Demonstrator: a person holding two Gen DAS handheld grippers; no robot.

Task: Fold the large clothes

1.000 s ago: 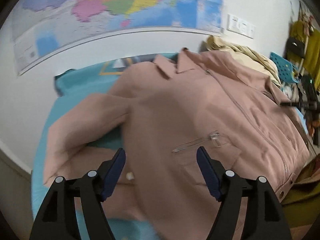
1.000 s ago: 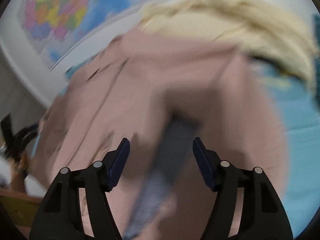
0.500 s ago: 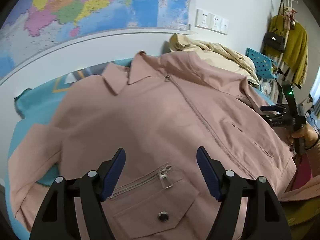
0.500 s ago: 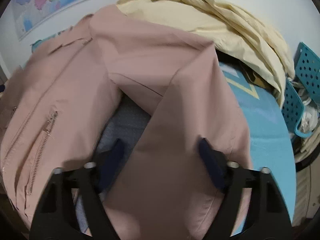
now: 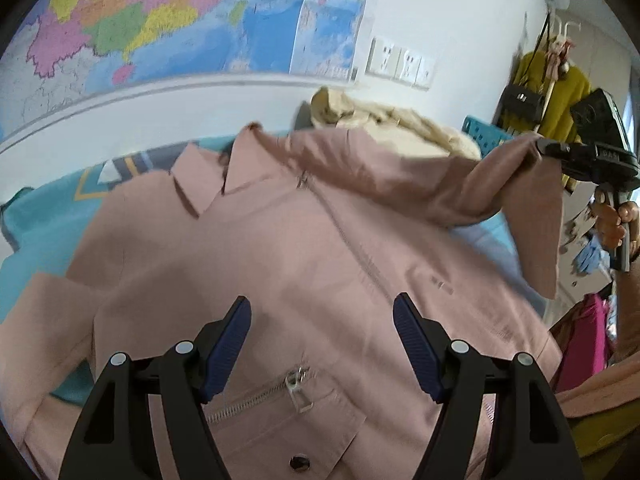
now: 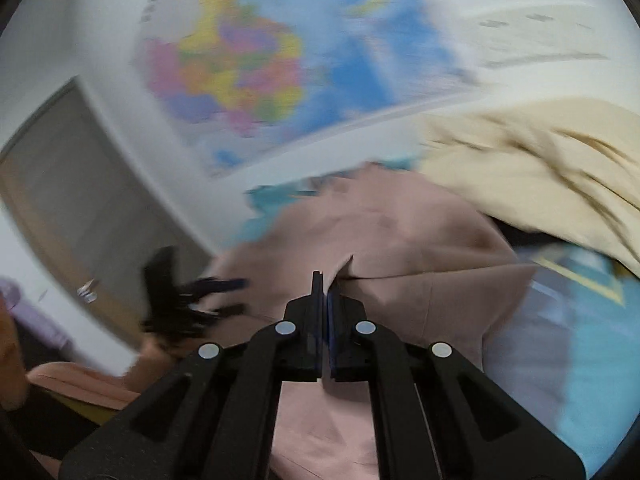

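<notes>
A large pink zip-front jacket [image 5: 280, 264] lies face up on a blue cover [image 5: 36, 232], collar toward the wall. My left gripper [image 5: 322, 336] hangs open above its chest, just over the zipped pocket [image 5: 280, 396], with nothing between its fingers. My right gripper [image 6: 326, 284] is shut on the edge of the jacket's sleeve [image 6: 440, 292]. In the left wrist view the right gripper [image 5: 544, 147] holds the sleeve [image 5: 500, 184] lifted off the bed at the right. The right wrist view is blurred and shows the left gripper [image 6: 224, 296] at the left.
A crumpled cream garment [image 5: 400, 120] is piled at the back right beside the jacket. A map [image 5: 180, 20] and sockets [image 5: 400, 64] are on the wall behind. A blue basket [image 5: 484, 132] and hanging yellow clothes [image 5: 552, 92] stand to the right.
My right gripper closed on the sleeve and rose, pulling the sleeve up off the bed. My left gripper shifted from the jacket's left sleeve side toward its middle, still open.
</notes>
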